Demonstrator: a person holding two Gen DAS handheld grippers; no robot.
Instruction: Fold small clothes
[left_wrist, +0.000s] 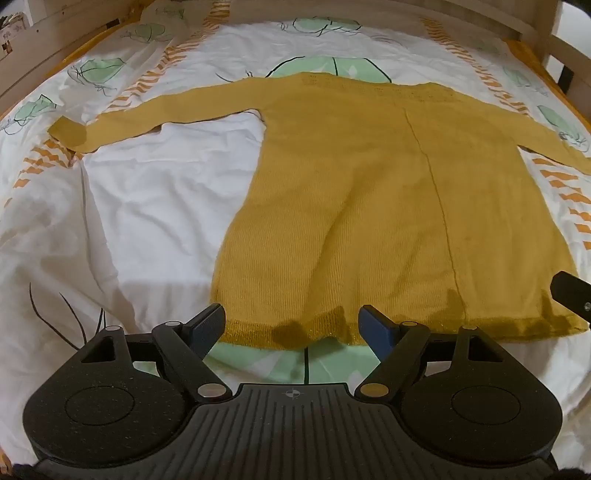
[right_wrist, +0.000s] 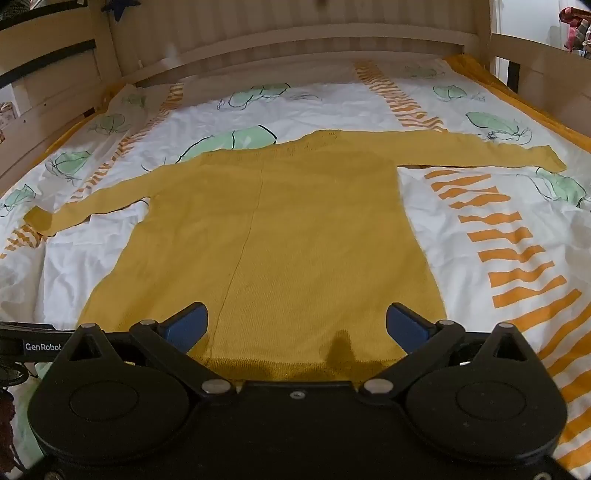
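Lying flat on the bed (left_wrist: 129, 206), a mustard sweater (left_wrist: 369, 206) spreads out; both grippers' fingers (left_wrist: 207, 325) hover released at its hem.

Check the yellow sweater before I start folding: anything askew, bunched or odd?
Mostly fine: the yellow sweater lies flat, both sleeves spread. One oddity: the left cuff is turned back at an angle instead of lying straight. The bed cover is wrinkled beside it. Both claws are open, holding nothing.
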